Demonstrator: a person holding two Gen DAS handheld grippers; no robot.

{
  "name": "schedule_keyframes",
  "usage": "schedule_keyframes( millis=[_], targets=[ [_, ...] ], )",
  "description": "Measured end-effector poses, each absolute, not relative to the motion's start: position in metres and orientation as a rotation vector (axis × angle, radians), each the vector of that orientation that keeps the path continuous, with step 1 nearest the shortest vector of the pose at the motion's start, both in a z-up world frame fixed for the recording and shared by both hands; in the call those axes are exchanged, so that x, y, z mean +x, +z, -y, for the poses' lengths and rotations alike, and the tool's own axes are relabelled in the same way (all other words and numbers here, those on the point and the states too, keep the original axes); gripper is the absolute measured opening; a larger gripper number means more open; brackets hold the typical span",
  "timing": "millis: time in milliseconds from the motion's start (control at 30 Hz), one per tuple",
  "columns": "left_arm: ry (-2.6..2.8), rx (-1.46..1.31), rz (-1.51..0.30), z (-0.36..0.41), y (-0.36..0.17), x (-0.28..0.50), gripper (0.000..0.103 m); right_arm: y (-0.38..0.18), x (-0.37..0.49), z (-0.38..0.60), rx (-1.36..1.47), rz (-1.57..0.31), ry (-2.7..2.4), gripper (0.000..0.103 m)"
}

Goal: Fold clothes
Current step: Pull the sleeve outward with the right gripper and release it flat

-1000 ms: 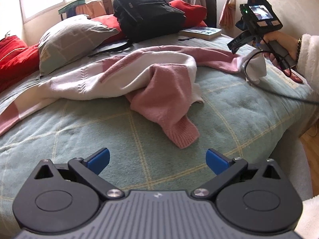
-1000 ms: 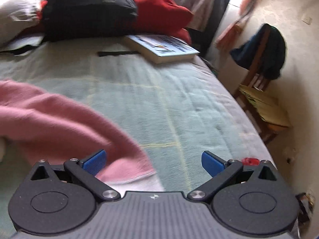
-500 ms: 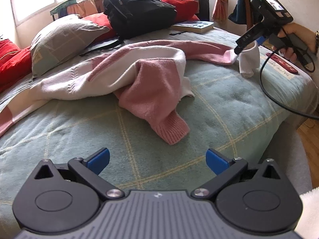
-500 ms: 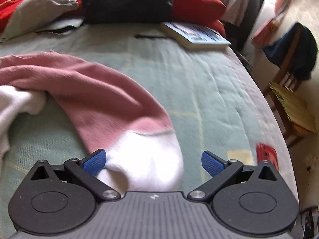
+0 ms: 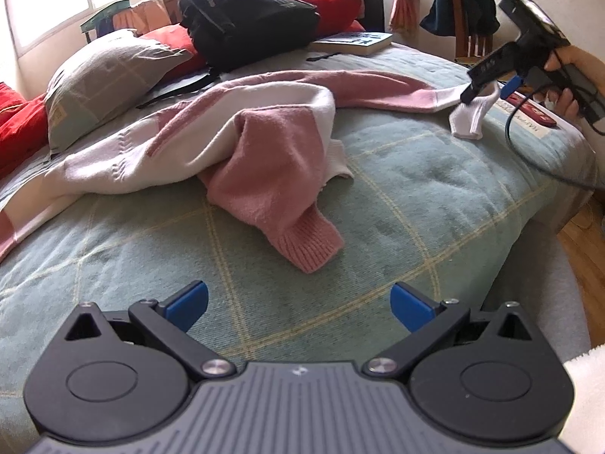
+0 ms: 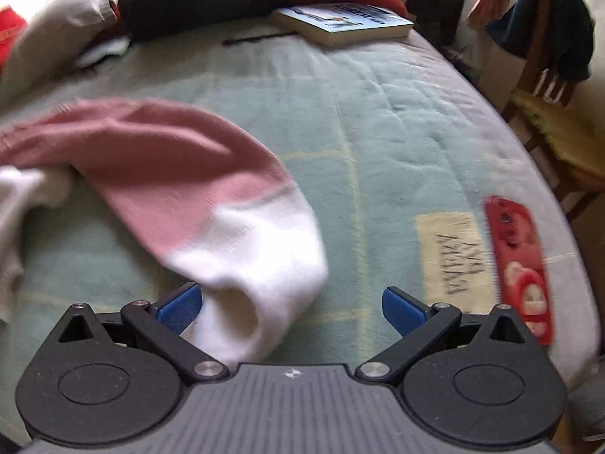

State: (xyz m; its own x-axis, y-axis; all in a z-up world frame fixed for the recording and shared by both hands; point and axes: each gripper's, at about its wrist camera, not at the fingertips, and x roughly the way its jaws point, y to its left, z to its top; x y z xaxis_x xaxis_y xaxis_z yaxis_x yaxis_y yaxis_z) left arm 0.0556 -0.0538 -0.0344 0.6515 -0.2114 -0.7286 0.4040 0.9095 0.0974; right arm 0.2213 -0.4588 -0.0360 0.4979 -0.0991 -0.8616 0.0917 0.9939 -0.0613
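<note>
A pink and white sweater (image 5: 242,132) lies crumpled across the green checked bedspread (image 5: 397,204). One pink sleeve with a ribbed cuff (image 5: 306,246) points toward my left gripper (image 5: 298,302), which hovers open a little short of it, holding nothing. The other sleeve stretches right to its white cuff (image 5: 470,115), which hangs from my right gripper (image 5: 487,89), held in a hand. In the right wrist view the white cuff (image 6: 257,261) lies between the wide-apart fingers, draped against the left fingertip (image 6: 179,308); my right gripper (image 6: 289,304) stands open.
A black backpack (image 5: 242,11), a grey pillow (image 5: 102,75) and a book (image 6: 348,22) sit at the bed's far side. A red flat object (image 6: 518,265) lies by the right edge next to a cloth label (image 6: 450,253). A wooden chair (image 6: 548,87) stands beyond.
The right gripper pulled back toward the bed's right edge, and the white cuff came in between its fingers and lifted off the bedspread. The left gripper stayed open, shifting slightly.
</note>
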Motion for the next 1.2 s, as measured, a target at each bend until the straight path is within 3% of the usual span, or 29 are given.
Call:
schedule_keyframes(
  millis=[333,733,1200],
  targets=[
    [-0.359,0.269,-0.801,0.058,-0.04,0.055,0.102,-0.053,0.222,0.476,0.005,-1.028,-0.288,0.103],
    [-0.346,0.276,-0.808,0.058,-0.04,0.057,0.102,-0.034,0.234,0.512,-0.04,-0.829,-0.589,0.103],
    [-0.345,0.274,-0.815,0.057,-0.043,0.059,0.102,-0.029,0.233,0.557,-0.092,-0.868,-0.726,0.103]
  ],
)
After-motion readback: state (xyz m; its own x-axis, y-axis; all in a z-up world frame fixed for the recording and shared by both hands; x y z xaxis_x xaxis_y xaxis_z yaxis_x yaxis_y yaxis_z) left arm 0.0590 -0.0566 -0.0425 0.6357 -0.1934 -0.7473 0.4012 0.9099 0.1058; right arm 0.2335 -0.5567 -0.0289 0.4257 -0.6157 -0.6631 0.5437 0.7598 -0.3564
